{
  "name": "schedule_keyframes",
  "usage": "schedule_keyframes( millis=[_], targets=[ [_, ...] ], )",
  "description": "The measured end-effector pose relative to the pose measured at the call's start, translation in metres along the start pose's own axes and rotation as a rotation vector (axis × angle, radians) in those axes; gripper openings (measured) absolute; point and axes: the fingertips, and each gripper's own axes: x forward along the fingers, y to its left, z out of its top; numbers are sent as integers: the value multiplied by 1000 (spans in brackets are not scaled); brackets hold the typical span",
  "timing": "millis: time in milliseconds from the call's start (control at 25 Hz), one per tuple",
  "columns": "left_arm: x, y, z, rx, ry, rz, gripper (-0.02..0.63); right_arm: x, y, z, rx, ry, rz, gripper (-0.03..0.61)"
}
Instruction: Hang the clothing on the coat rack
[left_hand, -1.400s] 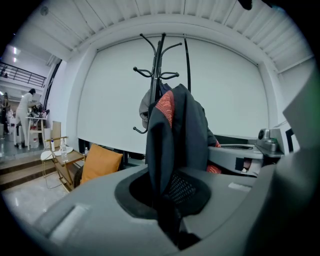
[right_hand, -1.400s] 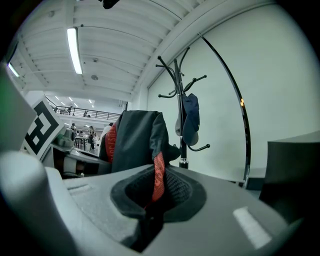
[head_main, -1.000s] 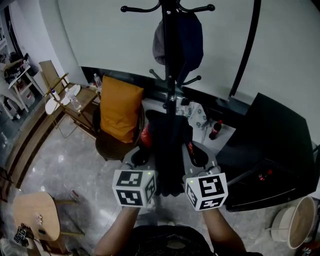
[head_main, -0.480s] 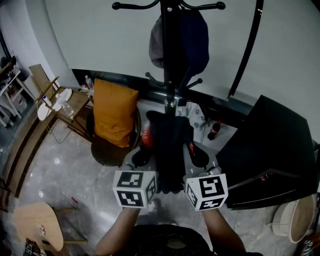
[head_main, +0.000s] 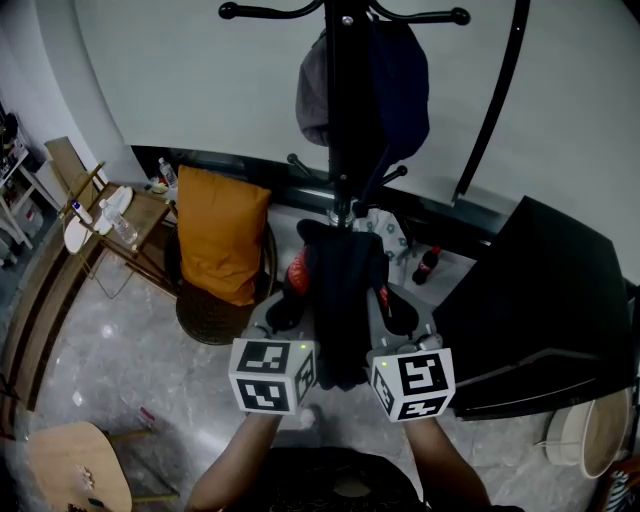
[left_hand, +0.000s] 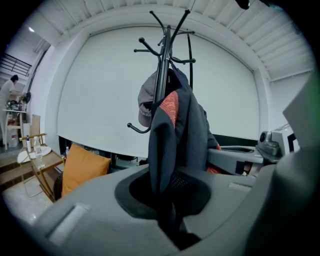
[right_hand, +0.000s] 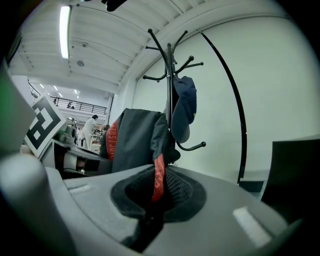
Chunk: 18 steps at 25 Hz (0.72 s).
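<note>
With the left gripper (head_main: 288, 303) and right gripper (head_main: 392, 305) both clamped on the jacket (head_main: 340, 285) bunched just before the coat rack (head_main: 343, 130), raise its top over a bare hook (head_main: 398, 172), clear of the cap (head_main: 312, 95), then release.

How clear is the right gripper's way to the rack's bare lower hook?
Probably yes. The lower hook is bare, with open air between it and the right gripper. That gripper is shut on the jacket, which the left gripper also holds, so both must move together.
</note>
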Motion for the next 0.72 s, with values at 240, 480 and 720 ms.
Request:
schedule_keyframes(
  millis=[240,480,720],
  targets=[
    [15,6,4,4,1,-24,34,14,-4,0,1,2,-21,31],
    [32,13,11,17,1,-46,34,30,-10,2,0,-3,-43,31],
    [46,17,14,18,4,-62,34,43,-16,1,2,2,-56,31]
  ],
)
